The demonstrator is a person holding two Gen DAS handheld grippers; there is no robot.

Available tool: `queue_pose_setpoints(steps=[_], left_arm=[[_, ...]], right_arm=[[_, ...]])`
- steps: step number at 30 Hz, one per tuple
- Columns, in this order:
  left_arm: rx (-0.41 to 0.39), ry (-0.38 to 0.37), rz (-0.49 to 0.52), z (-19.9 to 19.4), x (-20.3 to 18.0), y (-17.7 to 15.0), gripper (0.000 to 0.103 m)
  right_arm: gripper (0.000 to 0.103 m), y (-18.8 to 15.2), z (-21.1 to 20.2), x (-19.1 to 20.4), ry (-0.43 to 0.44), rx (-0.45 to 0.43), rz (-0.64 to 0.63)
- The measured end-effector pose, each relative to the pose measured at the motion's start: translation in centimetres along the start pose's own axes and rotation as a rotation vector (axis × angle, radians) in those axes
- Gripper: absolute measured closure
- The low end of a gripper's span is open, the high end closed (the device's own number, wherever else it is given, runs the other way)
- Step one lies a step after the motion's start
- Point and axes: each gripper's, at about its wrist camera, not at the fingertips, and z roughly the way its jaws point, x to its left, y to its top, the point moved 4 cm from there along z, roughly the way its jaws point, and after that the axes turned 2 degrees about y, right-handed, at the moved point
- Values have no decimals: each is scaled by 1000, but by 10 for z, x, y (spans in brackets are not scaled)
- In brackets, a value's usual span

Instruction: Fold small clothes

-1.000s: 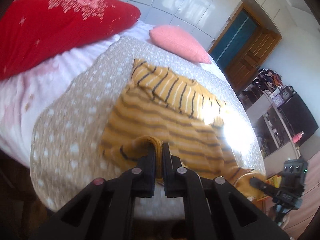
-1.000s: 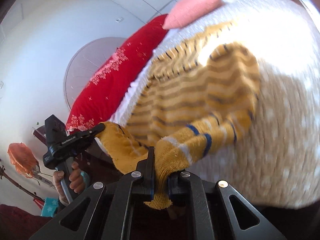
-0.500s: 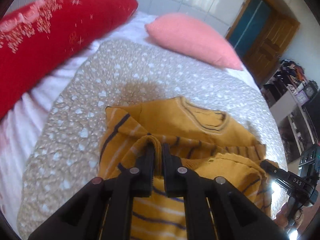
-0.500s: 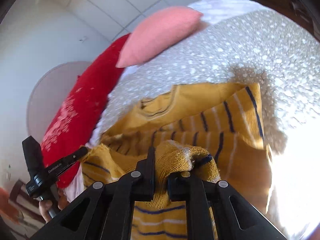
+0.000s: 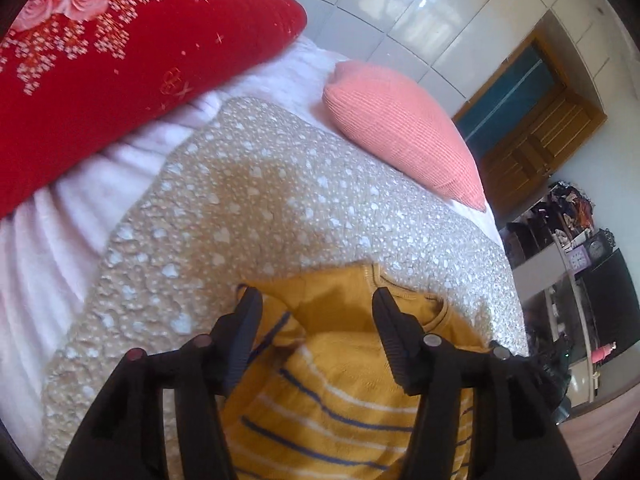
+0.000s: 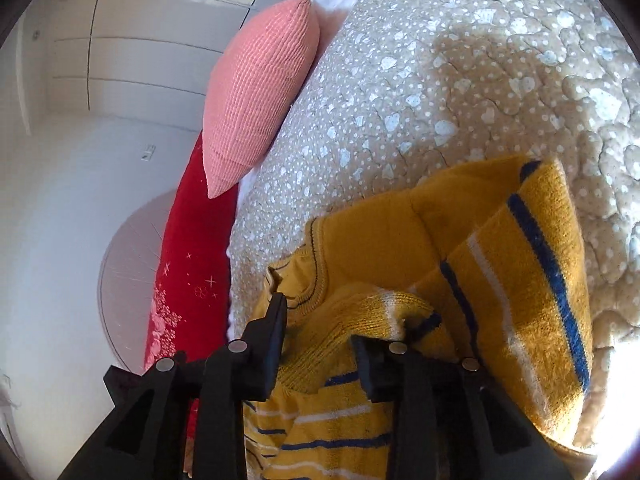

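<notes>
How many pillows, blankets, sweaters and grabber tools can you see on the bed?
Pillows: 2, a big red flowered pillow and a smaller pink ribbed pillow
Blankets: 1, the beige heart-dotted blanket
Sweaters: 1, the mustard-yellow knit sweater with navy and white stripes
Grabber tools: 2, the left gripper and the right gripper, both open
Total: 6

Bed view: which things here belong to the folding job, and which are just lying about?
Job: yellow striped sweater, left gripper open, right gripper open.

Lying about: red pillow, pink pillow, dotted blanket, shelves.
</notes>
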Motion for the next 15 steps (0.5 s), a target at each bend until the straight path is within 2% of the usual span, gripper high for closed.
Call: queue_pose_setpoints(steps=[3,6,8,9,11,15], left_arm=[[8,30,47,-13,2,-14,44],[26,28,73,-25,4,-33,44],[35,37,92,-35,5,-48,40],[35,44,102,-39,6,-55,38],[36,51,127,-52,7,-72,38],[40,47,136,-70,14,-102,34]], right_arm=[[48,1,-14,3,21,-43,26],[36,0,-35,3,-29,-106,11],[34,-2,-54,3,-85,-145,-4],[31,-4,-64,6,-111,-160,-32],[30,-13,-82,14,-159,-160,-107],[30,-55,-100,24,-299,-100,-302]])
